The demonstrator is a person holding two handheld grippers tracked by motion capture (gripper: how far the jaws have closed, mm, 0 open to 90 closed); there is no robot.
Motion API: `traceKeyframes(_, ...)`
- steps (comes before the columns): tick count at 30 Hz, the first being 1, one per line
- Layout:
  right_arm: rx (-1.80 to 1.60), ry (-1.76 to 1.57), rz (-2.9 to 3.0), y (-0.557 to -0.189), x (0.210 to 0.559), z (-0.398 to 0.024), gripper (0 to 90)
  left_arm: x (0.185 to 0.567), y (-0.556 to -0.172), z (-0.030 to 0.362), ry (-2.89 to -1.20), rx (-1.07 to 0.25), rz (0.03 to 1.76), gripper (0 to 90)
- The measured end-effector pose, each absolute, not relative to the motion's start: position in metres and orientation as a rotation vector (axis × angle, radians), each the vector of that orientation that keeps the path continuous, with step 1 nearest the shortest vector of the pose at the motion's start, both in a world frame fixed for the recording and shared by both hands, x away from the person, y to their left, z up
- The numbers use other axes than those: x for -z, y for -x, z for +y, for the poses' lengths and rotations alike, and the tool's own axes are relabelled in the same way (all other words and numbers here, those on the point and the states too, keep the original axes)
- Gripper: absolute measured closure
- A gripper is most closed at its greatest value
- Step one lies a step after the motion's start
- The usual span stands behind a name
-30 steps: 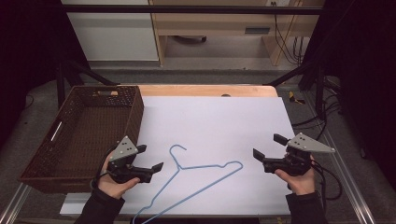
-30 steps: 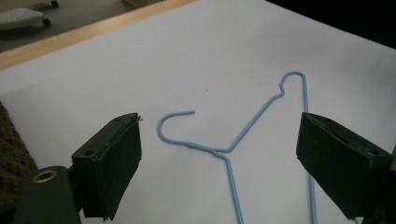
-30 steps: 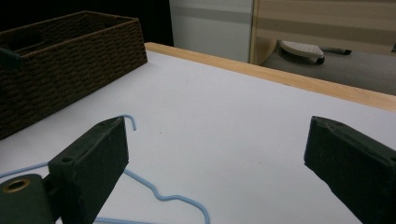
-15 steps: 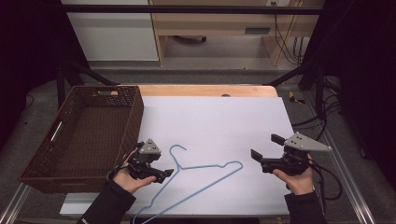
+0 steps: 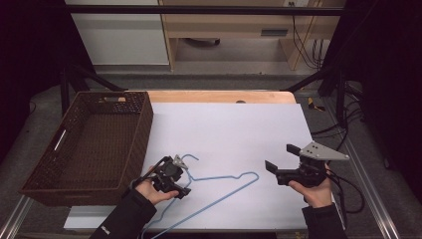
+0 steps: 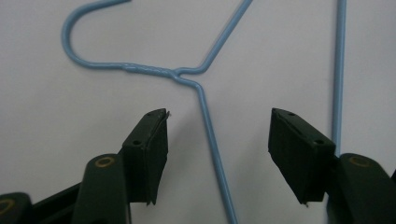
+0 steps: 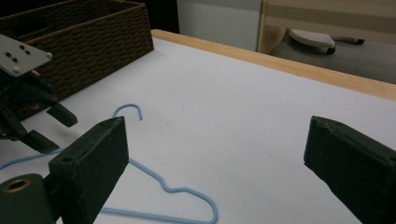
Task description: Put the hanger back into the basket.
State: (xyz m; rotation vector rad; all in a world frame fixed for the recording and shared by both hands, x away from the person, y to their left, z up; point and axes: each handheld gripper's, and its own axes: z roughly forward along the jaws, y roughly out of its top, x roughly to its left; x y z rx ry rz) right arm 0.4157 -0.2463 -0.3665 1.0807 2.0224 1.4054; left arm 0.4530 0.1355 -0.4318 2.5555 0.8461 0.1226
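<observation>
Hanger (image 5: 219, 186), a thin light-blue wire one, lies flat on the white sheet (image 5: 229, 129) covering the desk, in the near half of it, with its hook turned toward the wicker basket (image 5: 84, 144) and its long bottom bar running toward the near edge. The left gripper (image 5: 174, 174) is lowered over the hook end, close beside the basket's right wall, held in the person's left hand (image 5: 152, 190). In the left gripper view its jaws stand partly apart and have just been closing; one shoulder wire of the hanger (image 6: 208, 135) runs down between them, just below the twisted neck, with clear sheet showing on both sides of the wire, so the pads do not yet press on it. The bottom bar passes just outside the right-hand pad in that view. The right gripper (image 5: 281, 162) is held in the right hand (image 5: 313, 191) above the right part of the sheet, well apart from the hanger, pointing left across the desk. Its jaws are wide apart with nothing between them. In the right gripper view the hanger's far shoulder bend (image 7: 187, 196) lies on the sheet beyond its jaws, and the left gripper (image 7: 42, 128) is seen at the hook end beside the basket (image 7: 84, 37).
</observation>
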Motion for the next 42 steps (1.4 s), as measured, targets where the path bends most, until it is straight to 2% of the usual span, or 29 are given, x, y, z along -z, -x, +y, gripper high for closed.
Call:
traceKeyframes(17, -1.385, -1.078, 2.055, -0.417, 0.368, -0.244, 6.8, 0.446, -0.458, 0.13, -2.645, -0.062, 0.896, 63.2)
traceKeyframes(25, -1.382, -1.08, 2.062, -0.417, 0.369, -0.243, 6.8, 0.447, -0.459, 0.129, -2.639, -0.086, 0.968, 74.3)
traceKeyframes(42, -1.377, -1.079, 2.083, -0.418, 0.37, -0.24, 6.6, 0.446, -0.46, 0.116, -2.697, -0.111, 1.039, 78.7)
